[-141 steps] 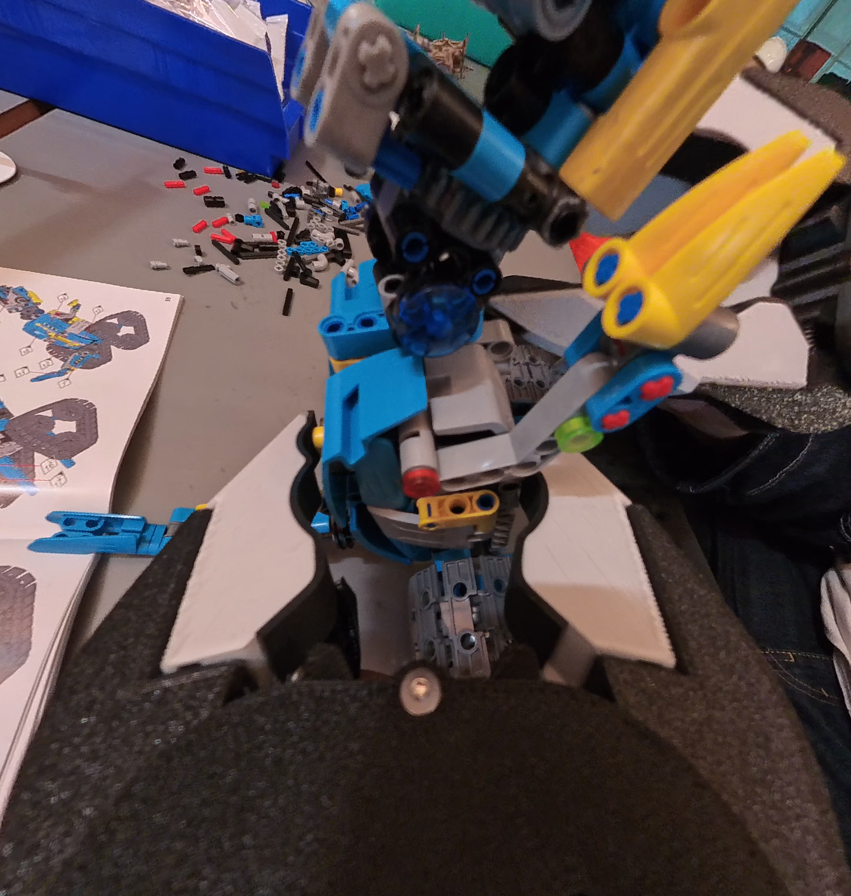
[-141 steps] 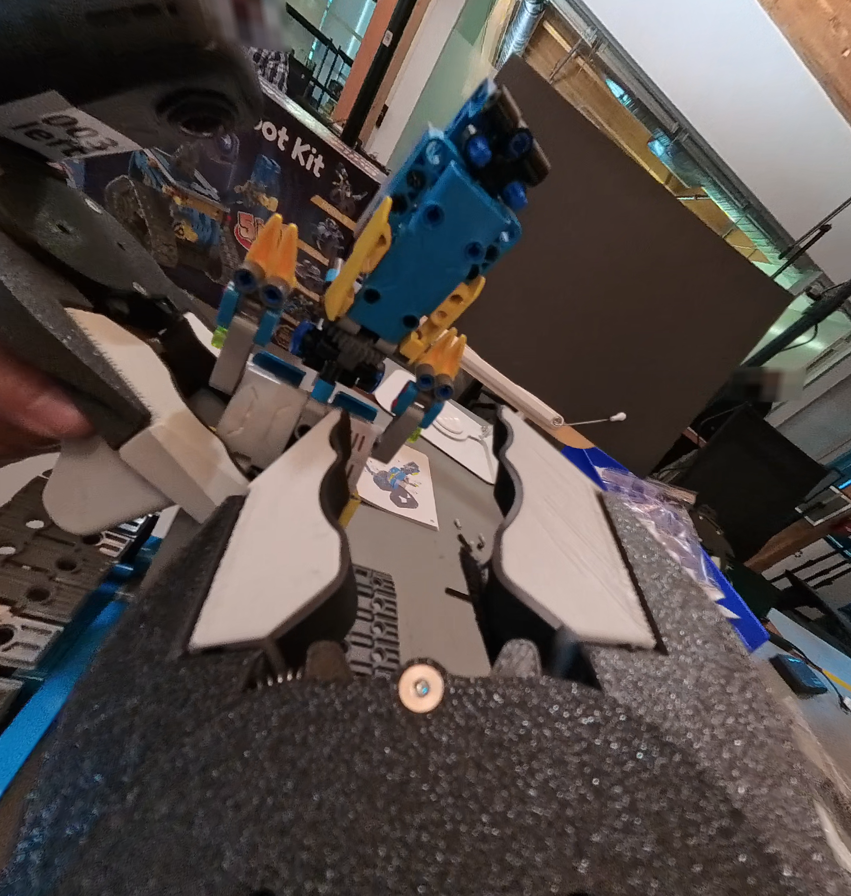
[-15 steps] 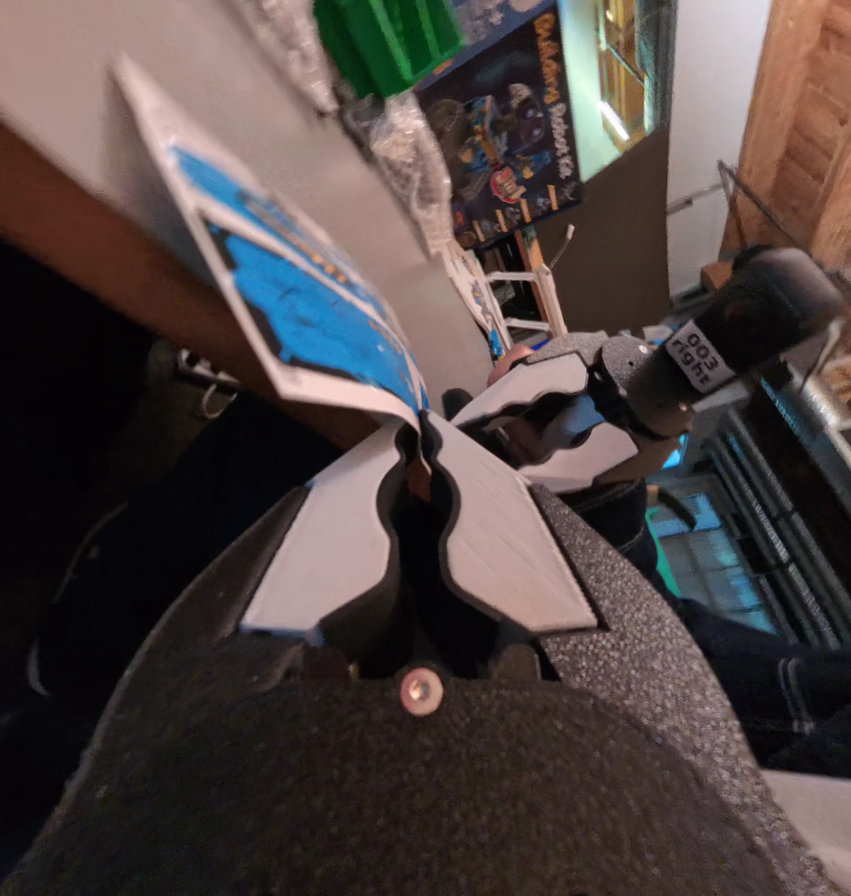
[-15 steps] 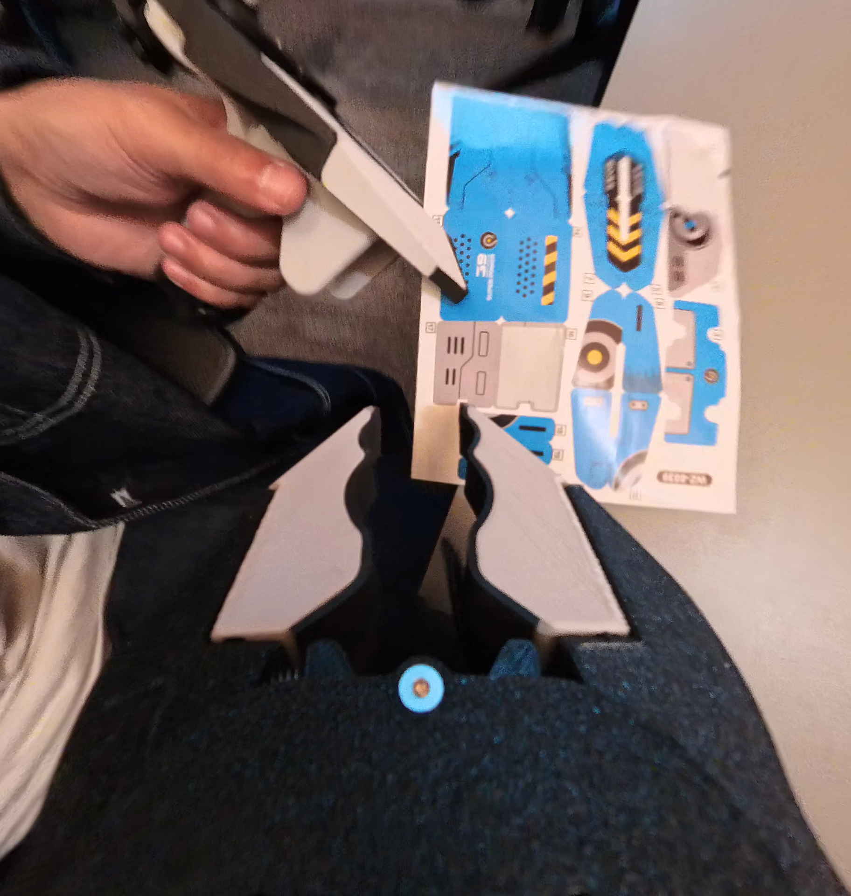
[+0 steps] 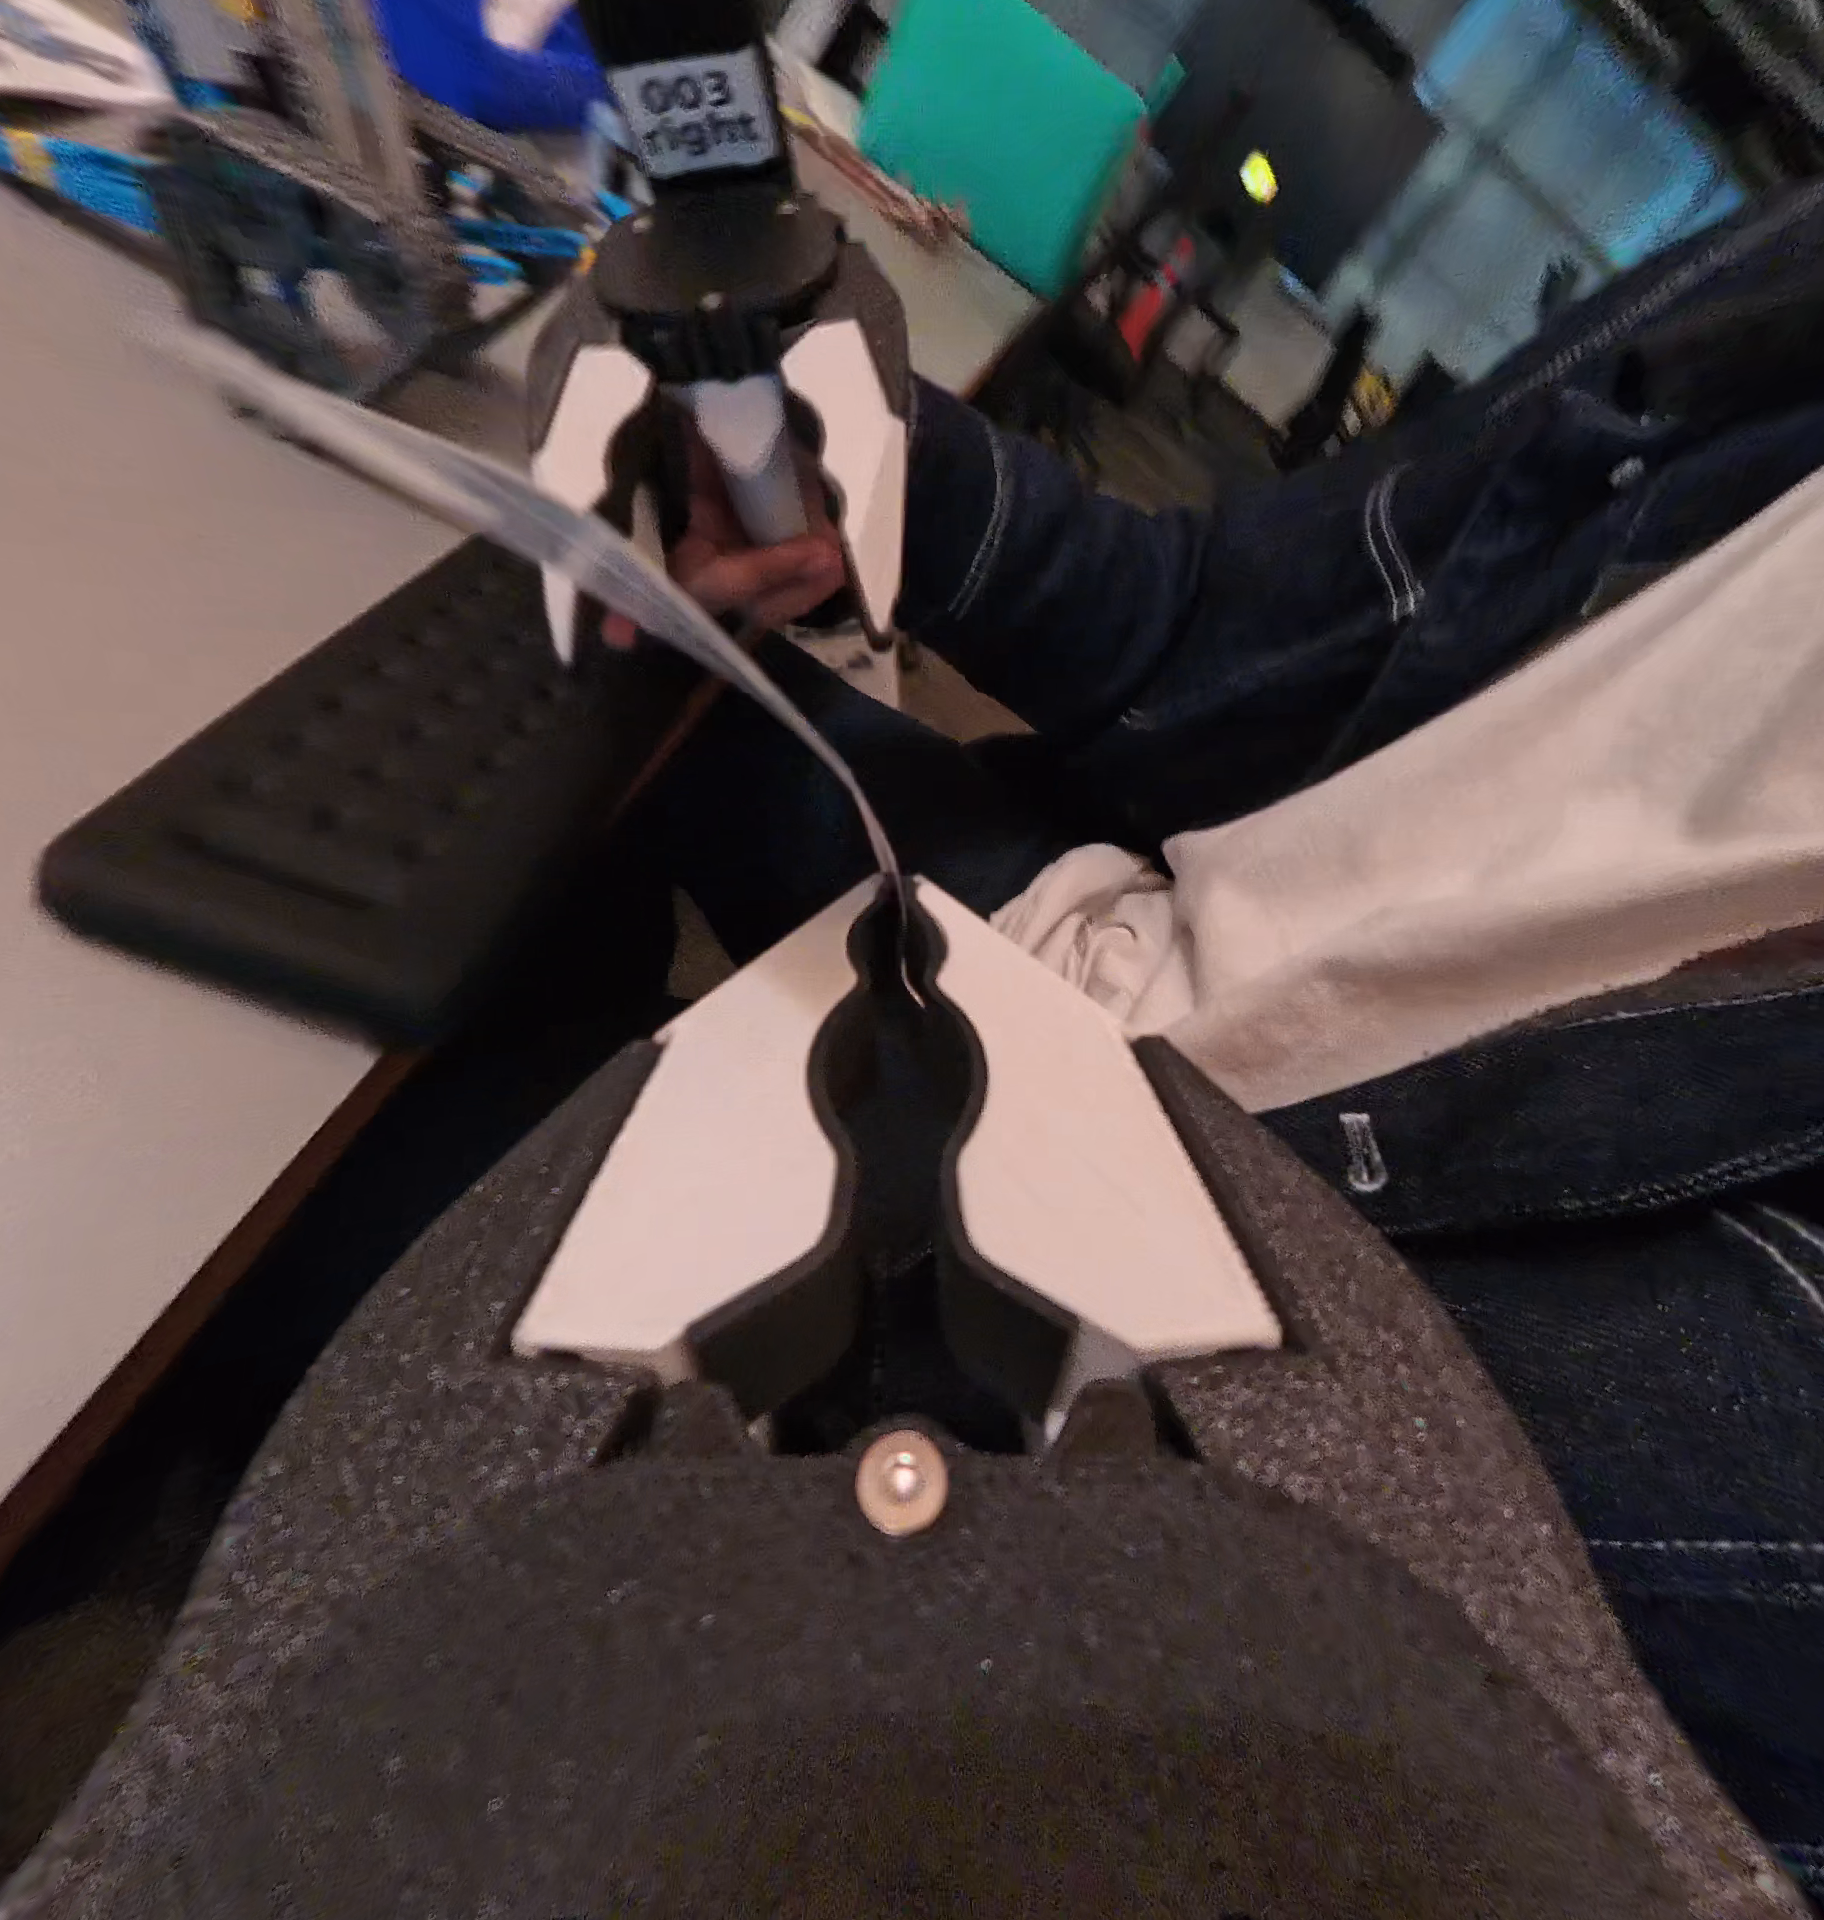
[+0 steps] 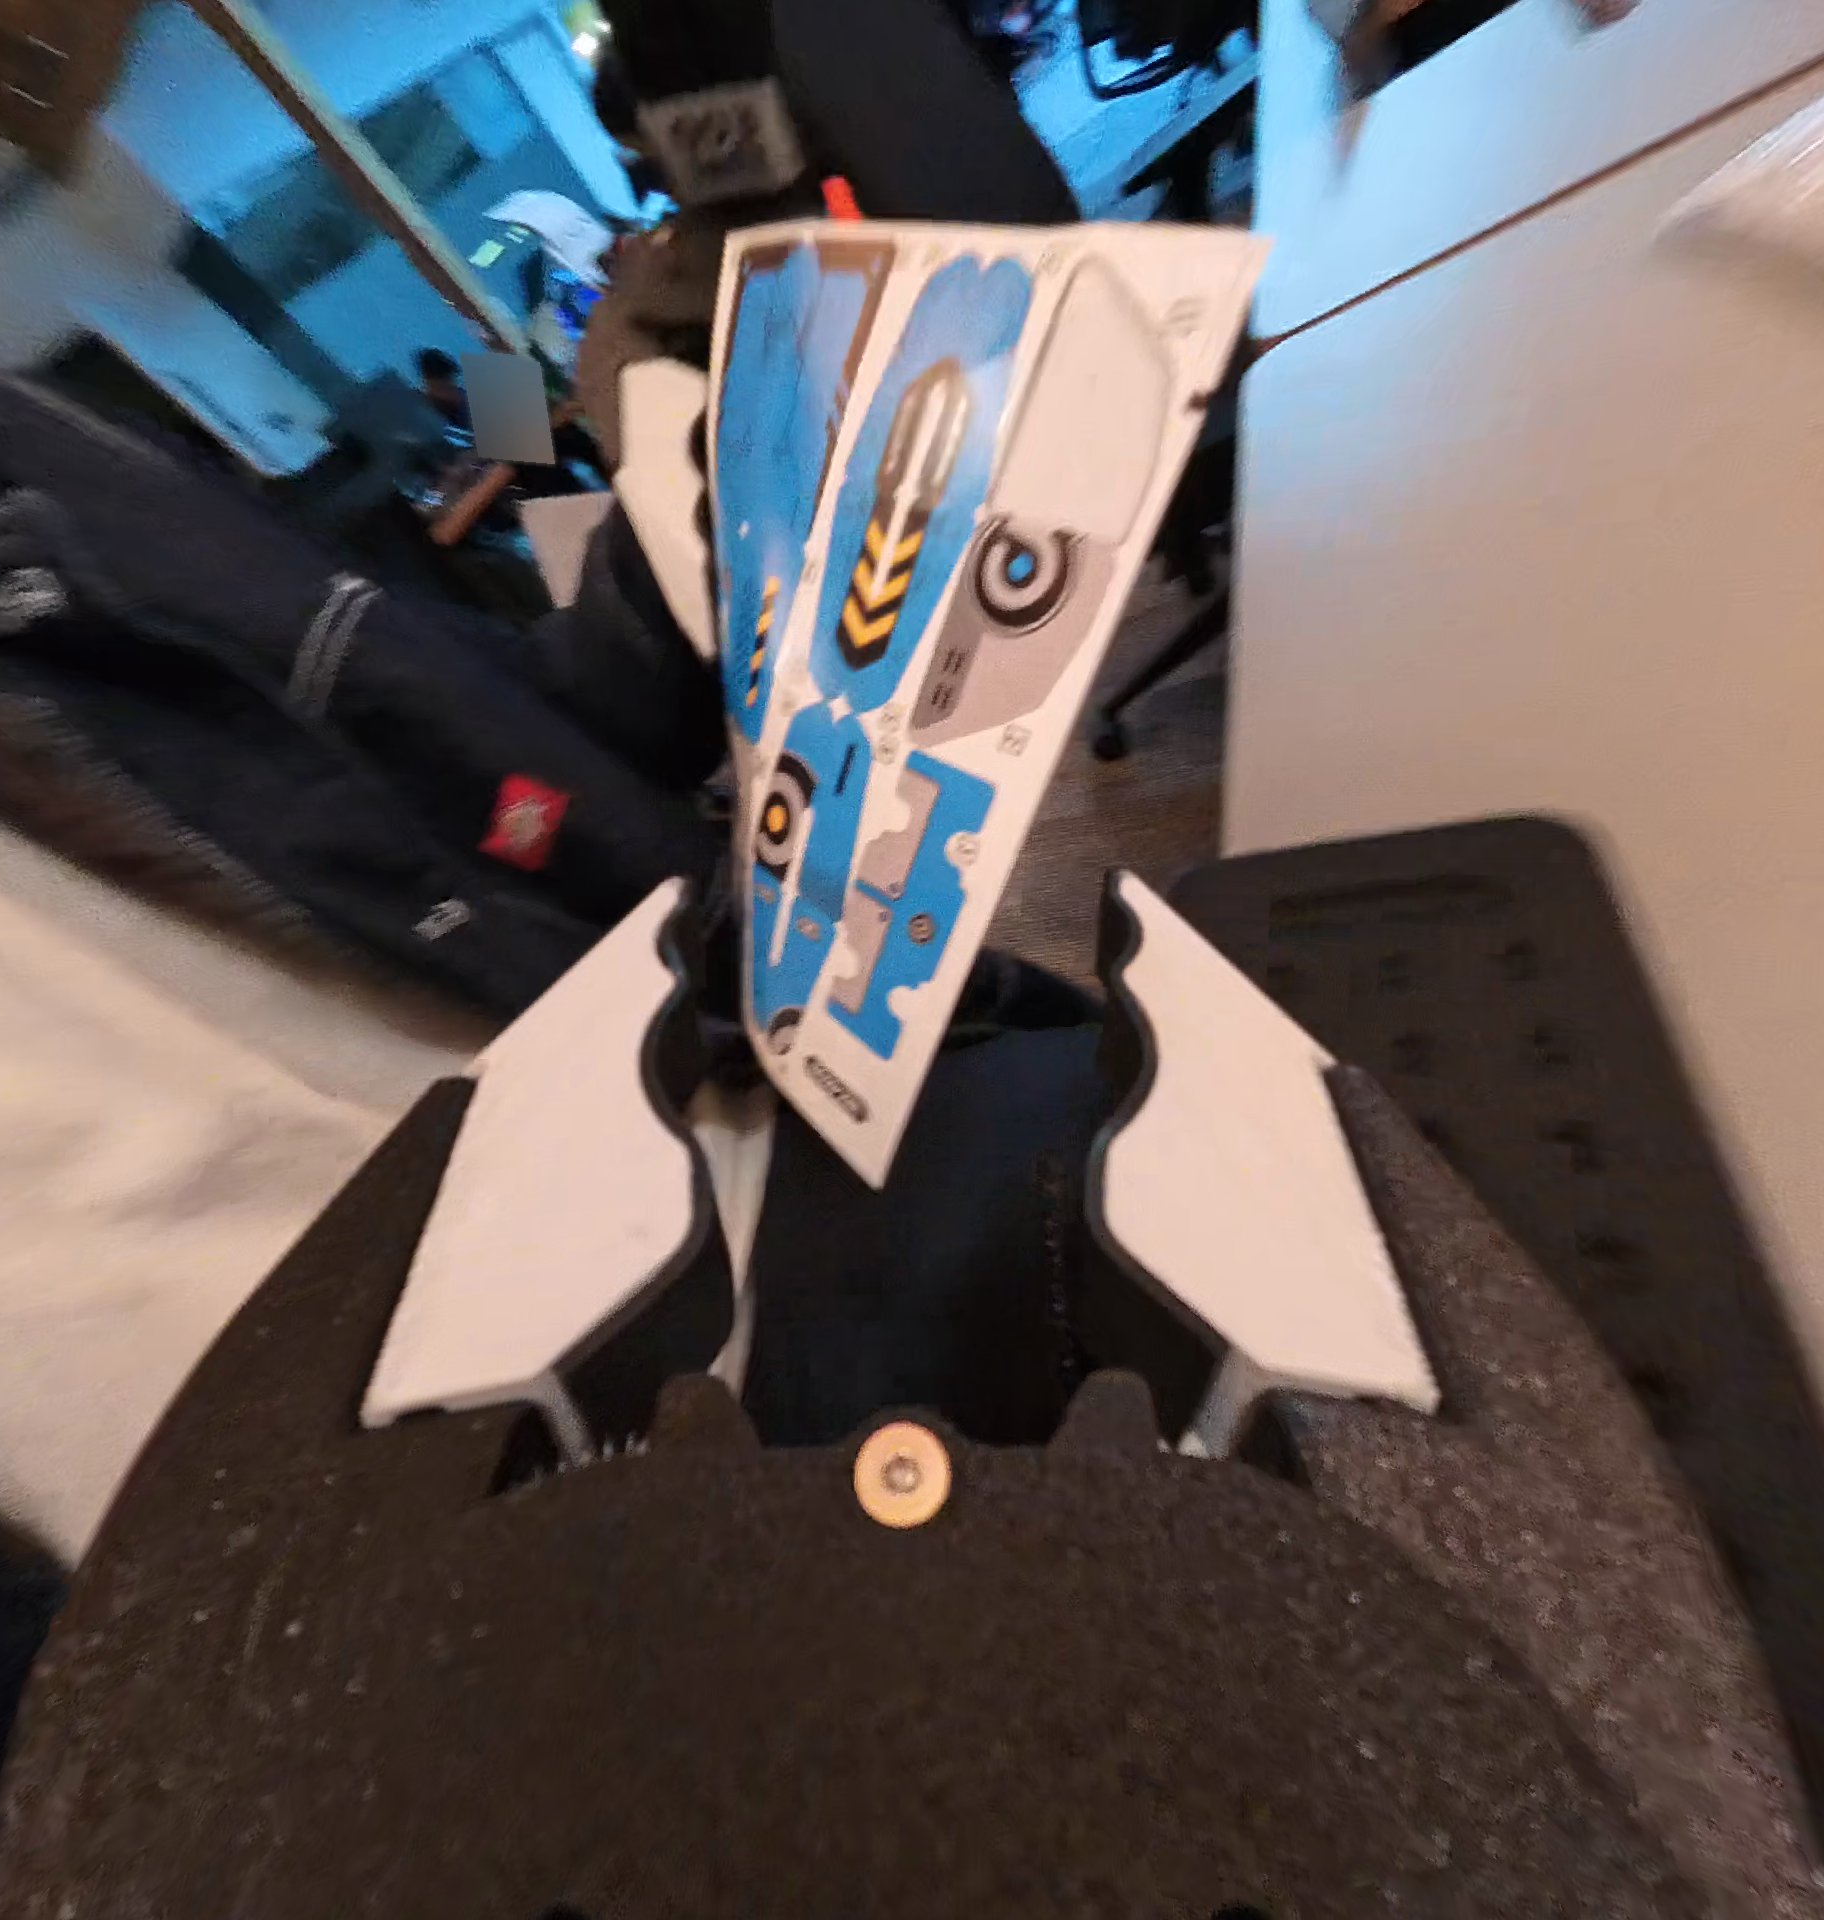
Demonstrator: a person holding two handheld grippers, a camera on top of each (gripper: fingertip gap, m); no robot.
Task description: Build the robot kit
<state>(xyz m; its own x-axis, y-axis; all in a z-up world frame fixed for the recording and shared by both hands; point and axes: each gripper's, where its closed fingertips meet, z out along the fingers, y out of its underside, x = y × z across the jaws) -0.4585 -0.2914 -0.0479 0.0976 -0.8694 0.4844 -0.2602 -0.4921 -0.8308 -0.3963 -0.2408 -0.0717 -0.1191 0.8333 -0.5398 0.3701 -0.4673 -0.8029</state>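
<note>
A white sticker sheet (image 6: 887,623) with blue, grey and yellow stickers is held up in the air. My left gripper (image 5: 895,906) is shut on one edge of it; in the left wrist view the sheet (image 5: 627,566) shows edge-on, bending away to the upper left. My right gripper (image 6: 900,891) is open, and the sheet's lower corner hangs between its jaws without touching them. In the left wrist view the right gripper (image 5: 721,655) faces me with its jaws apart. One white finger of the left gripper (image 6: 659,488) shows behind the sheet.
A white table (image 5: 108,623) lies to the left, with a black perforated pad (image 5: 347,779) at its edge; the pad (image 6: 1459,1039) also shows in the right wrist view. A person's dark denim sleeve (image 5: 1147,582) and white shirt (image 5: 1510,831) are close on the right. Boxes and clutter stand at the back. About 9 cm separates my left fingertips from my right.
My right gripper has opened and let go of the sheet's edge. My left gripper still grips the sheet and has lifted it off the table and turned it upright. Both views have swung.
</note>
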